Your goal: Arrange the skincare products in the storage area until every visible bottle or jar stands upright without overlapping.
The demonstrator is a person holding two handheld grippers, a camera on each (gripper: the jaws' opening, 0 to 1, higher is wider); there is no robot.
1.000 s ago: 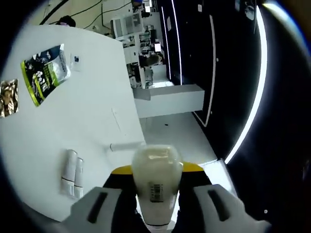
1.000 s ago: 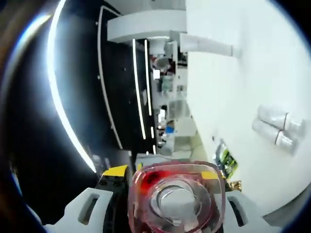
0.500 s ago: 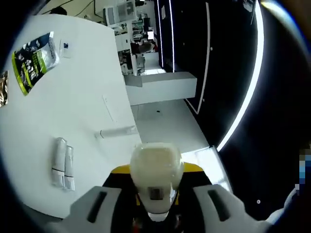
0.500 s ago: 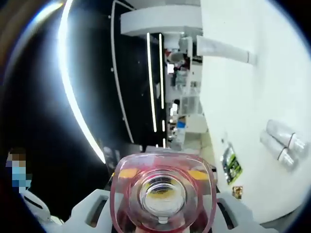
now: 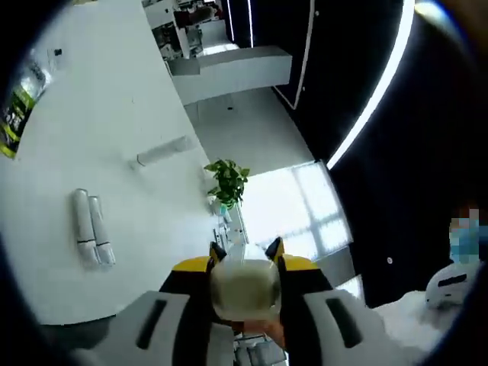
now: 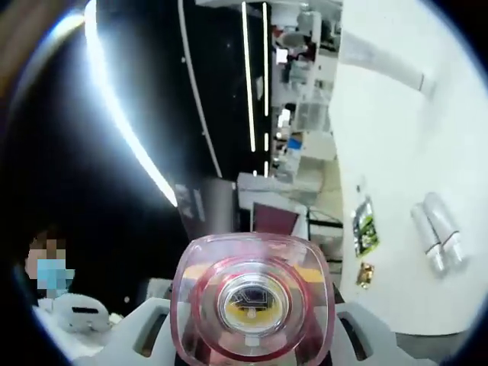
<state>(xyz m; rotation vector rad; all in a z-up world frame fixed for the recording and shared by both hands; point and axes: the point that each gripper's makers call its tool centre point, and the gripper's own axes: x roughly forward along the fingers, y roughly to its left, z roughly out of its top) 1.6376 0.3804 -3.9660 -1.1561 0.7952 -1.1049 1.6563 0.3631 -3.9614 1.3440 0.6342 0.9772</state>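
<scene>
Dark room with black walls, crossed by a curved strip light [image 5: 379, 95], seen again in the right gripper view as a bright arc [image 6: 122, 122]. White tabletop [image 5: 84, 160] tilted across the left side of the left gripper view, and along the right side of the right gripper view [image 6: 396, 168]. Bright shelving and clutter [image 6: 301, 99] at the far end of the room, beyond the tabletop's edge. White counter block [image 5: 229, 69] past the tabletop's far edge. Lit window panel [image 5: 301, 210] on the floor side, with a small potted plant [image 5: 226, 181] before it.

On the tabletop, two white tubes [image 5: 89, 227] lying flat side by side, touching; same pair at the right edge of the right gripper view [image 6: 437, 234]. Single white tube [image 5: 162, 151] lying apart from them. Green-and-black packet [image 5: 17, 107] near the tabletop's far left rim, also small in the right gripper view [image 6: 366, 226], with a small golden packet [image 6: 364, 274] just beside it.

Left gripper [image 5: 245, 309] clamped on a cream bottle [image 5: 245, 287], held off the tabletop between the jaws, end toward the camera. Right gripper [image 6: 254, 335] clamped on a pink transparent jar [image 6: 254, 301], likewise held in the air, round cap facing the camera.
</scene>
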